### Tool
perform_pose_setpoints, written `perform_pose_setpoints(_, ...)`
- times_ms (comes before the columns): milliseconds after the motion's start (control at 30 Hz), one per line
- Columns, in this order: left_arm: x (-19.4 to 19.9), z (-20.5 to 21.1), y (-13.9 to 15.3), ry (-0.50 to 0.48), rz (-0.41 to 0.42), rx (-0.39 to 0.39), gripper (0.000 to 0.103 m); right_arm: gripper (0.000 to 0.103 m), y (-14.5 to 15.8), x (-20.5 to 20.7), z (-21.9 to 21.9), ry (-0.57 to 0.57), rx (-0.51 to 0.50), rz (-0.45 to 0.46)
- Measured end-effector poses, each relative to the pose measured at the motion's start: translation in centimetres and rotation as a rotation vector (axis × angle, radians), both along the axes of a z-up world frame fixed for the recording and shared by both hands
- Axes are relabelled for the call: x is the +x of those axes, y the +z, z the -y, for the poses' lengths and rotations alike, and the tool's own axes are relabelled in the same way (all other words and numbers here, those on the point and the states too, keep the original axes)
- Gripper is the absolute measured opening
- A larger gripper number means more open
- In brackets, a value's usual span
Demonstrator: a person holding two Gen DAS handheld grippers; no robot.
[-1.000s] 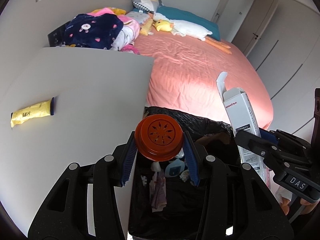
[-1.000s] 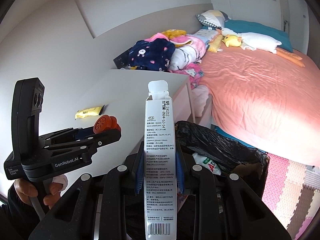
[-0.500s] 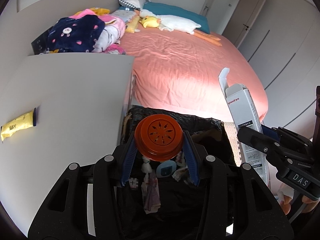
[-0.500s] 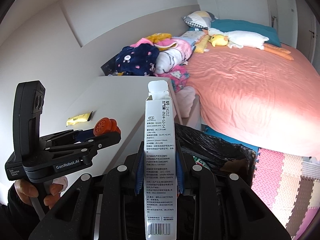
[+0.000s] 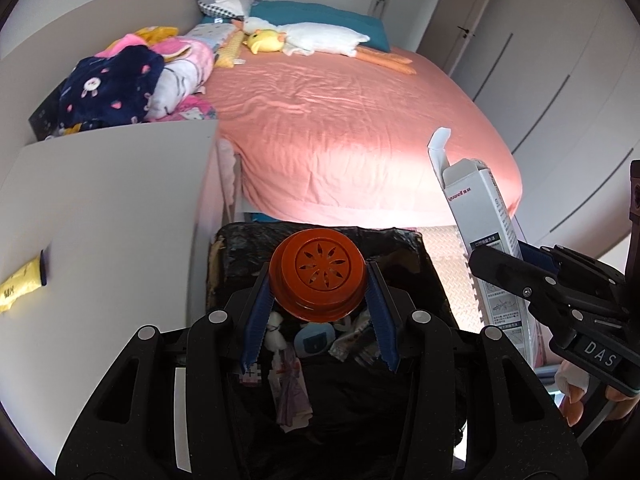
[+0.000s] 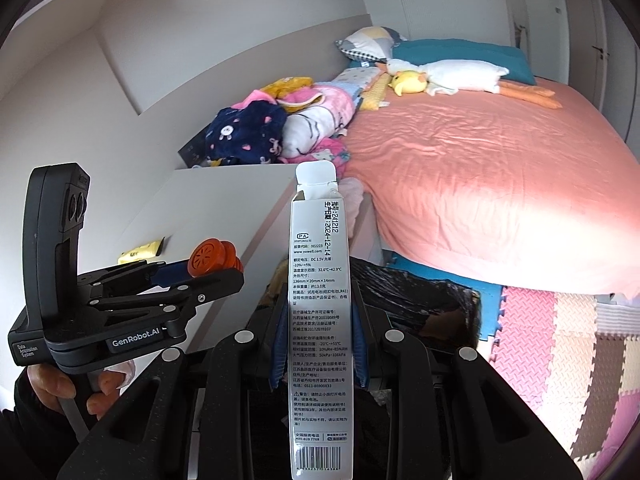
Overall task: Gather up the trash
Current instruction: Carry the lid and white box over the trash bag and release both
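Holding one orange lid (image 5: 318, 273), one white carton (image 6: 319, 312) above one bin (image 5: 428, 264).

I am holding the left gripper (image 5: 318, 300) over the bin (image 5: 430, 268), with the round cap (image 5: 318, 274) sitting between its pads above the trash inside. The right gripper (image 6: 318, 350) is sitting to its right, with the tall carton (image 6: 320, 320) standing upright between its pads, over the bin's right side. The desk (image 5: 108, 220) is lying left of the bin, with a wrapper (image 5: 18, 290) lying on it near its left edge. The bed (image 5: 340, 136) is stretching behind the bin, a clothes pile (image 5: 132, 84) is lying behind the desk, and a plush goose (image 5: 308, 40) is lying at the bed's far end before the pillows (image 5: 228, 0). Foam mats (image 6: 560, 344) are lying right of the bin.
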State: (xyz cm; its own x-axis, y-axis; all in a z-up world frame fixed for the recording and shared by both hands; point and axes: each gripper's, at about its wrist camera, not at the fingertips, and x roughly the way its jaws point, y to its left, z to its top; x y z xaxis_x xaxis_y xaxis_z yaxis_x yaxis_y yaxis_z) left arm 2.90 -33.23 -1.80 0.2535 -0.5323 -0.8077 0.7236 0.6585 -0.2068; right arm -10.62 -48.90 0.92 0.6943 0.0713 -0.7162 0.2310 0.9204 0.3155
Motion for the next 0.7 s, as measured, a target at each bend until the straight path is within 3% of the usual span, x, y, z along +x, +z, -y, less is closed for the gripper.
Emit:
perform_pose_setpoints(533,-0.2,1.5,-0.9,-0.072,-0.014,0.034,0.046,0.029,-0.8,-0.9,1.6,-0.05,0.018,-0.011)
perform_pose_setpoints(567,-0.2,1.6,-0.9,-0.082,-0.004,0.041,0.059,0.032,-0.7,-0.8,1.6,-0.055,0.018,-0.009)
perform_pose_setpoints(600,-0.4,1.6,-0.9,-0.083,0.013,0.051,0.086,0.051,-0.6,-0.8,1.7,-0.061,0.016,-0.008)
perform_pose_setpoints(633,-0.6,1.6,-0.7,-0.075,0.045,0.061,0.097,0.075,-0.5,-1.0,1.8,-0.083,0.0,-0.001)
perform_pose_setpoints(700,-0.7,1.5,-0.5,-0.055,0.098,0.077,0.097,0.082,-0.2,-1.2,1.8,-0.103,-0.017,0.015)
